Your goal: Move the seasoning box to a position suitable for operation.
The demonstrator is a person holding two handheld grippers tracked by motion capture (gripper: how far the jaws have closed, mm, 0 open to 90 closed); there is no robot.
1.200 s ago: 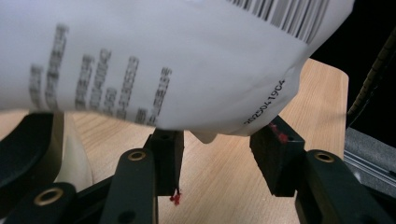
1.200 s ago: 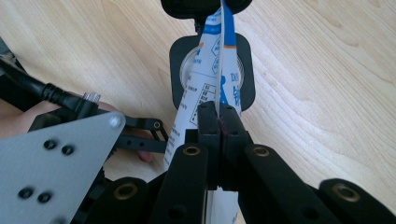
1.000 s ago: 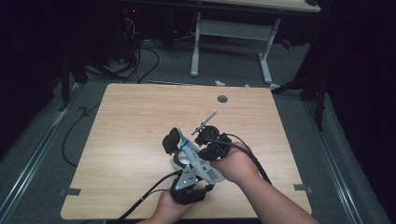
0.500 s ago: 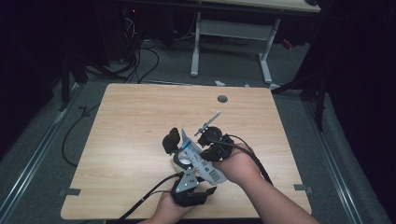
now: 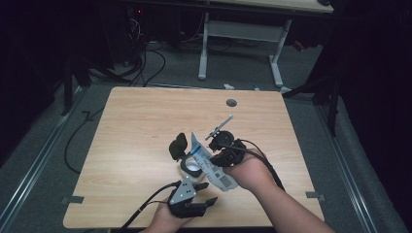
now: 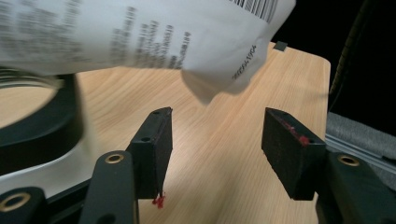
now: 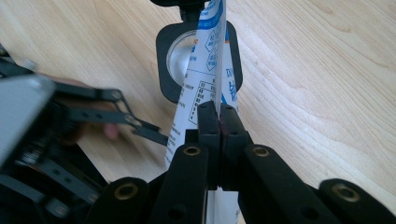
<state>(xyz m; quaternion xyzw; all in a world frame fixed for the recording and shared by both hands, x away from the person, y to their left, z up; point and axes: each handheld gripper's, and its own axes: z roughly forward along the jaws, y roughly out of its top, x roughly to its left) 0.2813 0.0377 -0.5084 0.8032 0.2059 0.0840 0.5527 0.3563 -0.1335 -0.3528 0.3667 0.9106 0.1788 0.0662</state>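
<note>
While the right tool (image 7: 218,116) stays pinched tight on a white packet (image 5: 210,162), the left tool (image 6: 215,154) has just been opening its jaws, and nothing sits between them. The packet has small print and a barcode on it. It hangs just ahead of the right tool, tipped over a small black jar (image 5: 190,165) with a round white mouth. The jar stands on the tabletop (image 5: 136,126) right in front of both tools. Its black lid (image 5: 178,145) sticks up on the far side of the jar.

This looks like the step of tipping the packet into the jar. The left tool seems to have let go and now sits near the person's body, a little away from the packet. Next, the right tool likely needs to keep the packet's end over the jar mouth and tilt it gently, so nothing spills on the wood.

What is inside the packet is hidden. The print is too blurry to read. A thin grey stick (image 5: 219,127) pokes out past the right tool, and it is hard to tell what it is.
</note>
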